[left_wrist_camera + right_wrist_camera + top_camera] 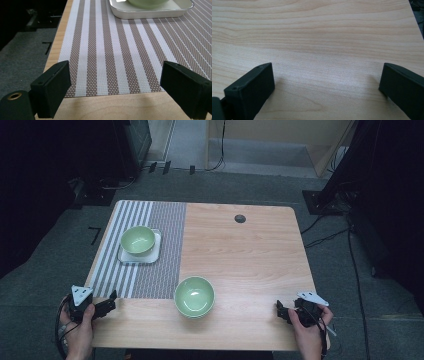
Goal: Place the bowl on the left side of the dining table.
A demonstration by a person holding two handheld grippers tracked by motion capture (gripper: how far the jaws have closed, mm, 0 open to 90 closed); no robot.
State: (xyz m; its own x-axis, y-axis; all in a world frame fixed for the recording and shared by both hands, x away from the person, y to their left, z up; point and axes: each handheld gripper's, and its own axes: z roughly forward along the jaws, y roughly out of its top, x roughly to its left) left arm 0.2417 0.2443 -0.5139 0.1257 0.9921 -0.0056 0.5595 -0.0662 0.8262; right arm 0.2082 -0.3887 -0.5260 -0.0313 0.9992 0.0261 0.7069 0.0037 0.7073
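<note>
While both grippers rest at the near edge of the pale wooden tabletop point(240, 250) with nothing held, the work in hand looks like the opening reach for the loose pale green ceramic bowl point(194, 296), which sits near the front edge, between the two hands. The left gripper point(111, 300) has its fingers point(51, 87) spread wide over the near end of the brown and white striped woven placemat point(145, 247); the right gripper point(280, 309) likewise has its fingers point(252, 90) spread over bare wood. To do the reach well, I judge one gripper should come in level, straddle the rim with one finger inside and one outside, and close gently. That bowl appears empty. A second pale green bowl point(137, 240), also seemingly empty, sits in a shallow white square tray point(155, 251) on the placemat.
</note>
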